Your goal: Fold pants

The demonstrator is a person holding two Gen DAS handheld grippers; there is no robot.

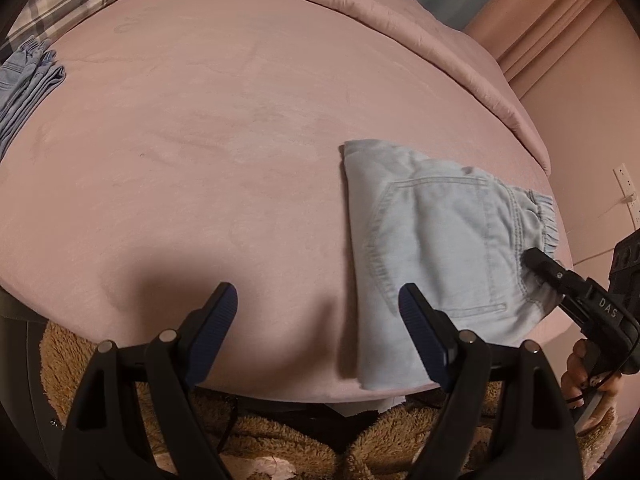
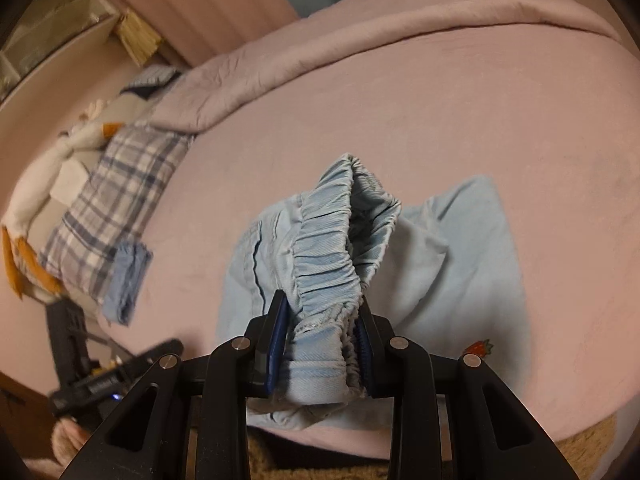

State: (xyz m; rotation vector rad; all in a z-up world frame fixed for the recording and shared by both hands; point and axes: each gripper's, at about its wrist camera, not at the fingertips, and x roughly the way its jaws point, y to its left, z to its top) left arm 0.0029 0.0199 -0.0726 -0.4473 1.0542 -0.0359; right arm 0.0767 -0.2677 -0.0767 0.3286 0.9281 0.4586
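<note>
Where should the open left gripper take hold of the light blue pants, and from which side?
My suggestion: the near folded edge of the pants, approached from the bed's front edge. That edge lies flat just before the left gripper, whose jaws are open and empty. The right gripper is clamped on the bunched elastic waistband, so that end is taken.

Folded pants (image 1: pixel 436 248) on the bed (image 1: pixel 224 152) near its front edge, pillow (image 2: pixel 116 196) far left, duvet (image 1: pixel 360 0) behind
</note>
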